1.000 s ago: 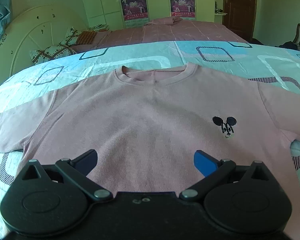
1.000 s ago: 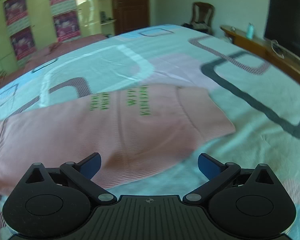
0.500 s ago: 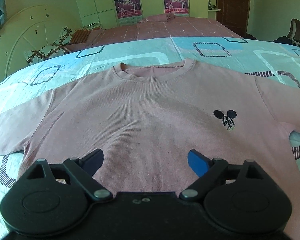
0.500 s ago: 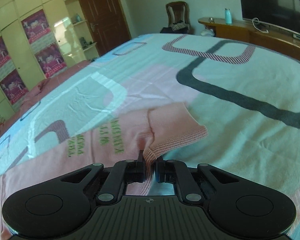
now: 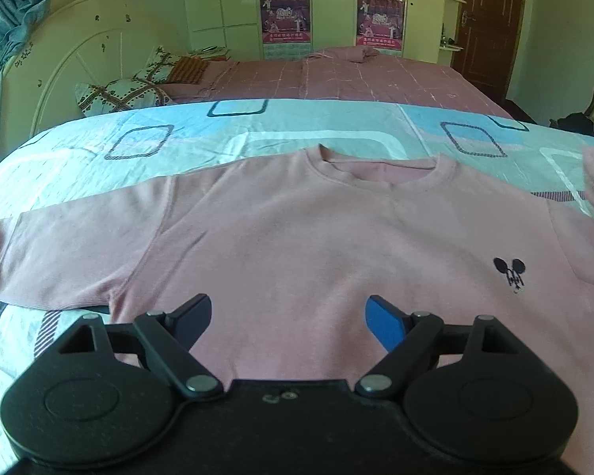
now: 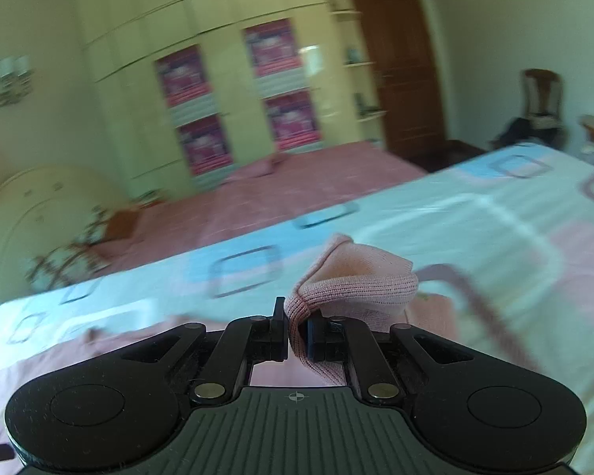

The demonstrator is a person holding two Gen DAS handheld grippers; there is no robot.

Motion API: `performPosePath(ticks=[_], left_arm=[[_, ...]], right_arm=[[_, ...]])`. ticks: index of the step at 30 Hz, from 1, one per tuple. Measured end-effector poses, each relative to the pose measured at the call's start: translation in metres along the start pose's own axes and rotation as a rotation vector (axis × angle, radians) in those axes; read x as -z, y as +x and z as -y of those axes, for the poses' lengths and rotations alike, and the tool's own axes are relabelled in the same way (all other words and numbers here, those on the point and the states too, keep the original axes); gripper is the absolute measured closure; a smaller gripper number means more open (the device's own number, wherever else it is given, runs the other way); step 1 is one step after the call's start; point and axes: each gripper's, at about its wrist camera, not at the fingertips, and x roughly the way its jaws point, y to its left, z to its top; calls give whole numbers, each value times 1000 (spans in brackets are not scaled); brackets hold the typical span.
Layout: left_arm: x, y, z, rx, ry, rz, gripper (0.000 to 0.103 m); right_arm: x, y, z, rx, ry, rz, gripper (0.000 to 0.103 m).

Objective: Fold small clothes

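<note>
Left wrist: my left gripper (image 5: 288, 312) hangs spread wide, holding nothing, above the pink shirt (image 5: 316, 245) lying flat on the bedspread (image 5: 257, 126). Right wrist: my right gripper (image 6: 296, 334) clamps the sleeve (image 6: 356, 281), bunched toward one o'clock. That thin pinch could slip, I reckon, dropping the fold.

matt ribbed-knit pink cloth t-shirt (image 5: 316, 245), smooth printed cotton-like bedsheet (image 5: 297, 126), matt black plastic right hand-held gripper (image 6: 296, 334)
</note>
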Motion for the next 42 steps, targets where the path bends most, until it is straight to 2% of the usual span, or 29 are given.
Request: performPosePath(ticks=[6, 9, 11, 13, 15, 16, 20, 24, 27, 30, 32, 35, 37, 38, 39, 40, 42], left_arm=[[-1, 8, -49, -8, -24, 8, 19], [-2, 17, -61, 22, -6, -3, 19], [-3, 22, -65, 64, 0, -7, 18], [-3, 26, -67, 109, 3, 0, 15], [-7, 30, -64, 162, 15, 6, 13], [-8, 32, -60, 189, 23, 9, 11], [-12, 37, -35, 308, 71, 18, 10], [-6, 38, 12, 407, 184, 24, 10], [2, 42, 51, 424, 267, 40, 11], [10, 51, 86, 390, 349, 73, 17], [12, 65, 102, 340, 391, 65, 29], [9, 83, 105, 294, 350, 43, 49], [5, 88, 100, 290, 292, 70, 54], [4, 89, 98, 279, 274, 87, 66], [2, 90, 96, 280, 262, 100, 74], [0, 90, 93, 285, 241, 112, 91], [-7, 87, 86, 286, 180, 136, 93]], right_arm=[[47, 43, -119, -166, -89, -112, 95], [77, 64, -158, -205, -100, -200, 95], [92, 70, -174, -210, -113, -226, 95], [103, 72, -184, -191, -130, -251, 83], [108, 68, -187, -203, -112, -254, 43], [110, 63, -188, -202, -106, -243, 39], [105, 37, -177, -147, -97, -195, 38], [102, 1, -137, 27, -88, -151, 38], [106, -15, -103, 157, -100, -155, 38], [110, -19, -69, 237, -78, -174, 38], [112, -19, -50, 271, -71, -183, 38], [118, -18, -23, 299, -55, -197, 38], [119, -16, -11, 303, -38, -201, 39], [120, -14, -8, 295, -38, -204, 44], [119, -11, -5, 286, -44, -207, 58], [119, -7, -3, 278, -44, -215, 64], [117, 2, 2, 260, -22, -220, 67]])
